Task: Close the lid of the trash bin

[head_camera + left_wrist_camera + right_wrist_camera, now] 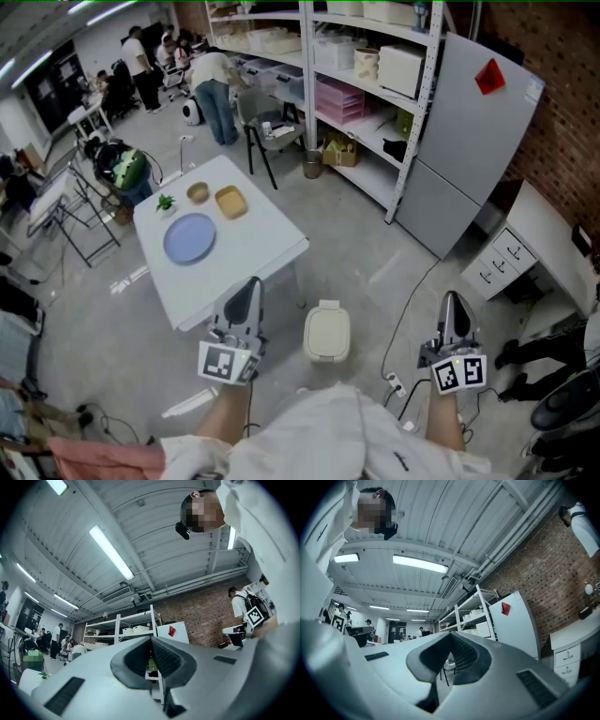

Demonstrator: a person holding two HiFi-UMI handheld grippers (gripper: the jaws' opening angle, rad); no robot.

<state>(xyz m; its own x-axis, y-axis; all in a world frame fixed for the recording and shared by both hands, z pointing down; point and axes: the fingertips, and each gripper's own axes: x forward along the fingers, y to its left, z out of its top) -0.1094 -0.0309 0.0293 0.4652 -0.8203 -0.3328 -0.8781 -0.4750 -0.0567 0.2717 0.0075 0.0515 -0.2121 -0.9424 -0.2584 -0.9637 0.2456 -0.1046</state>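
Observation:
A small cream trash bin (327, 331) stands on the concrete floor between my two grippers, its lid lying flat and closed on top. My left gripper (251, 285) is held up to the bin's left, shut and empty. To the bin's right, my right gripper (453, 300) is also shut with nothing in it. Both are lifted well above the bin and touch nothing. In the left gripper view the jaws (151, 641) meet and point at the shelves and ceiling. The right gripper view shows its jaws (450, 637) closed too, aimed at the room.
A white table (264, 251) carrying a blue plate (189, 237), two bowls and a small plant stands just beyond the left gripper. A grey cabinet (464, 141) and white shelving (375, 84) lie ahead right. A cable and power strip (396, 382) lie on the floor. People stand far left.

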